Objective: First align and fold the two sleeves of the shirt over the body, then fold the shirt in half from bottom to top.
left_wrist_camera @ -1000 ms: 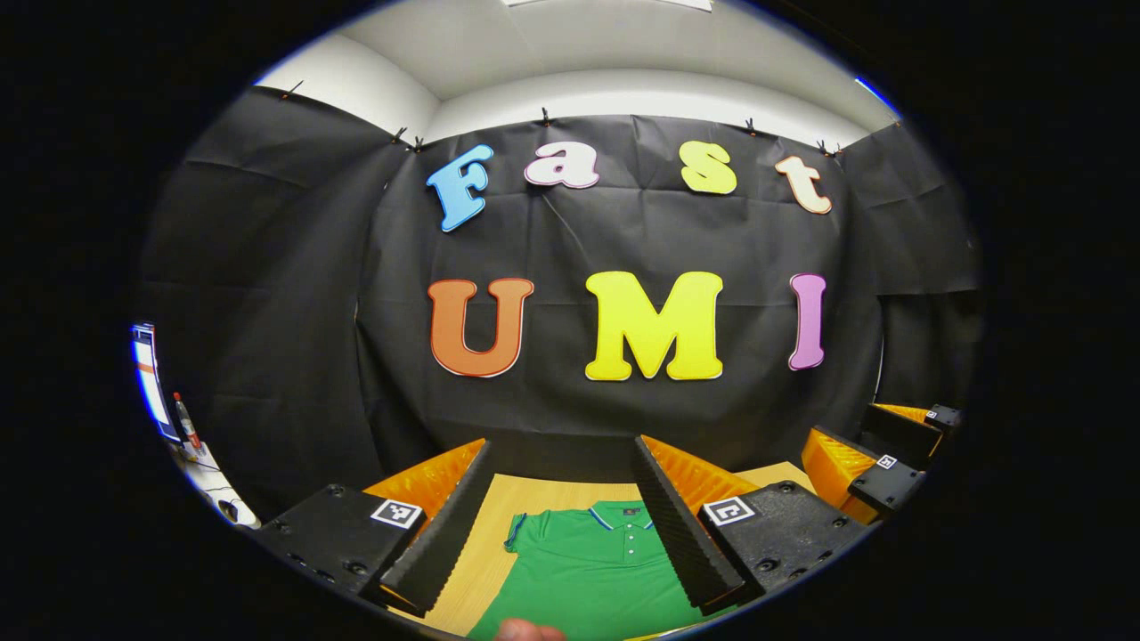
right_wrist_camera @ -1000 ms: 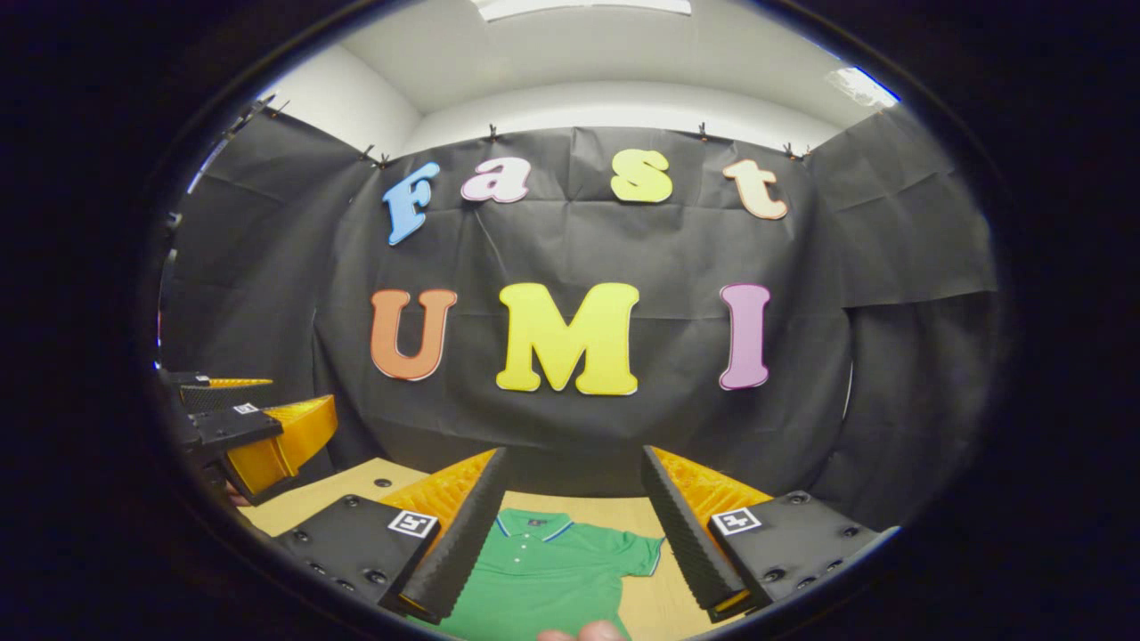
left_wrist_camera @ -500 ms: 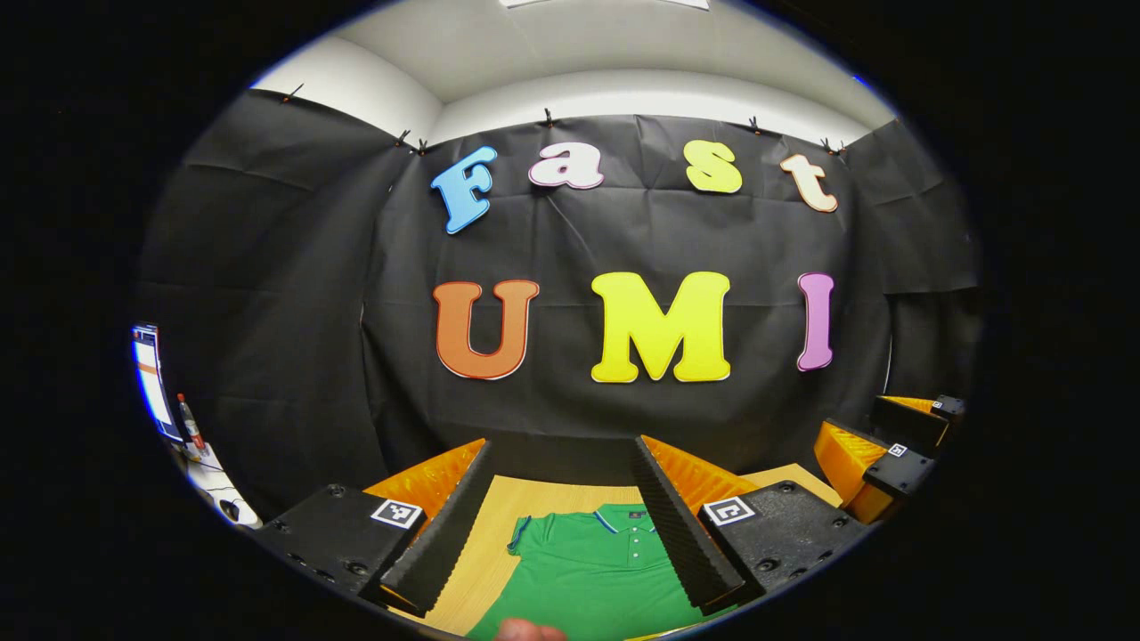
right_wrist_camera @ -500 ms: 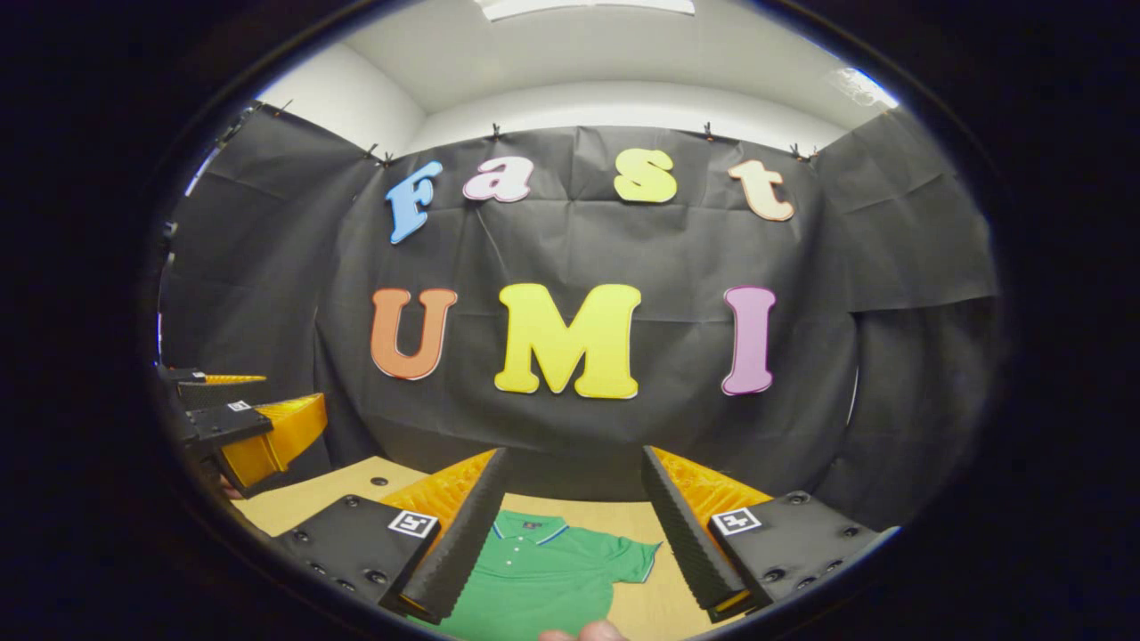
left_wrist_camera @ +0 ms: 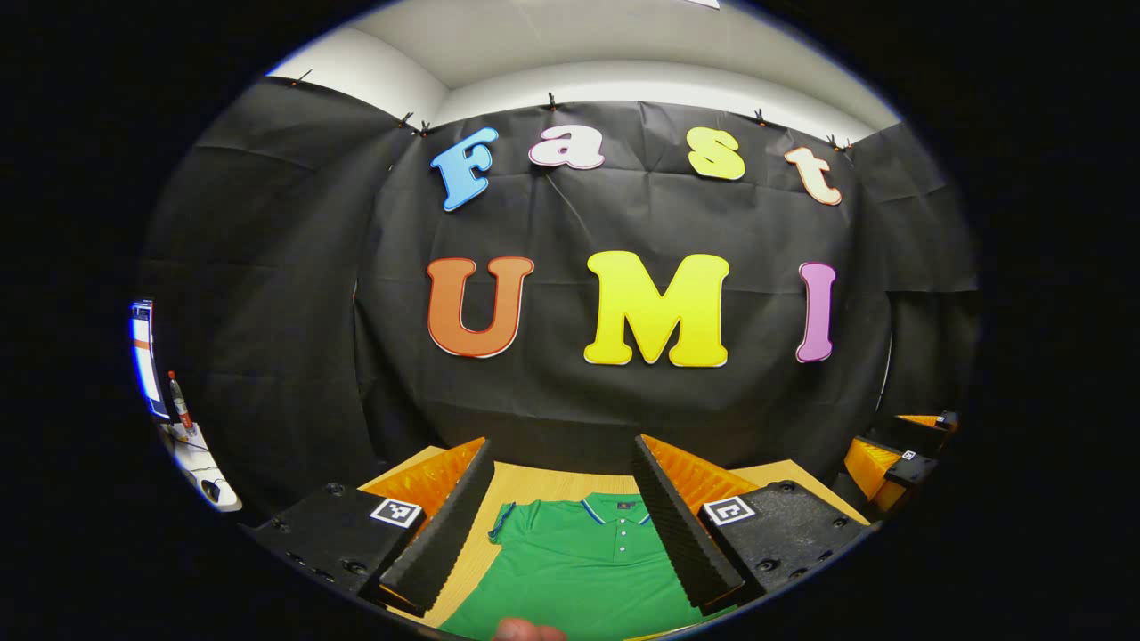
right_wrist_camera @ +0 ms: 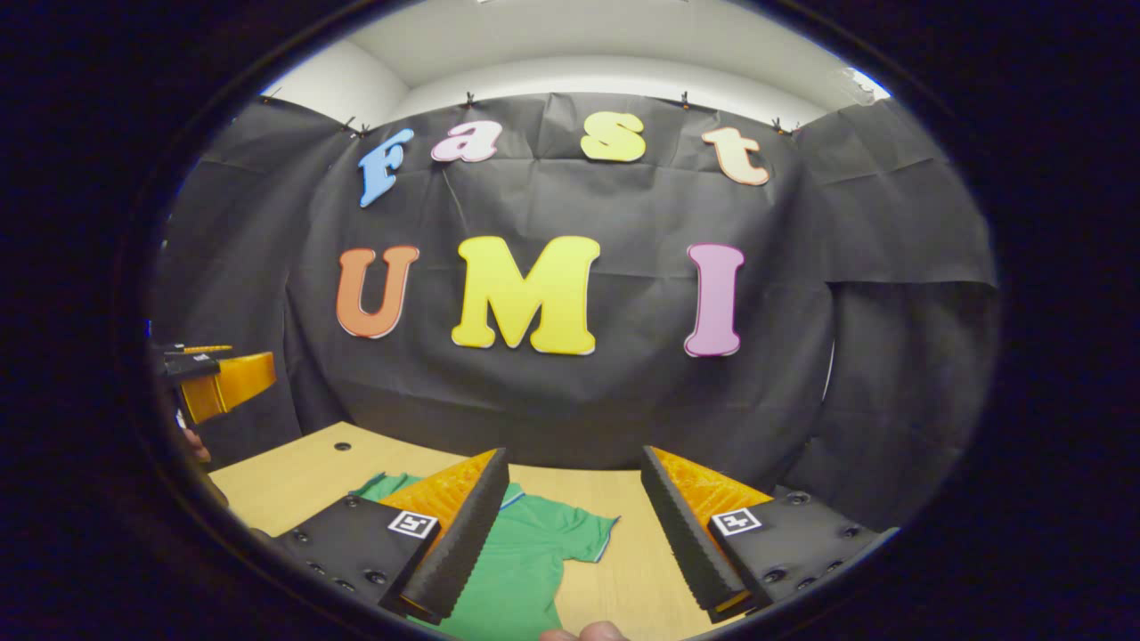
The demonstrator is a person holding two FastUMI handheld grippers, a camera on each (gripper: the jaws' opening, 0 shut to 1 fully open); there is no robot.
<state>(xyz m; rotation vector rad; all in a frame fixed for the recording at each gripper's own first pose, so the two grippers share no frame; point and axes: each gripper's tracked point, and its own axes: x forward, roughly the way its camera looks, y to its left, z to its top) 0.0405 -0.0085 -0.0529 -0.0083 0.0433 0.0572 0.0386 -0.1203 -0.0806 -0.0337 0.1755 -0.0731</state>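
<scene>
A green polo shirt (left_wrist_camera: 579,570) is seen lying flat on a light wooden table (left_wrist_camera: 534,481), its collar towards the black cloth wall (left_wrist_camera: 623,401) and its front placket with small white buttons facing up; in the left gripper view the shirt's body and one short sleeve are framed between the two fingers of the left gripper (left_wrist_camera: 563,516), which are spread wide apart and hold nothing; the fingers are held above the shirt, apart from the fabric. A fingertip (left_wrist_camera: 525,630) of the person is glimpsed at the bottom edge of that view; the other gripper is seen small at the far right edge, over the table's side.

In the right gripper view the shirt (right_wrist_camera: 525,561) is seen lower left, partly hidden behind one finger, with one short sleeve stretched out flat on the table (right_wrist_camera: 294,481) towards the gap between the fingers; the right gripper (right_wrist_camera: 574,525) is likewise spread wide with nothing between its fingers, bare wood being seen through most of the gap; it is held clear of the cloth. The left gripper is seen far off at the left edge of this view, raised above the table; a small dark hole (right_wrist_camera: 342,445) is noted in the tabletop near the wall. Both sleeves appear unfolded.
</scene>
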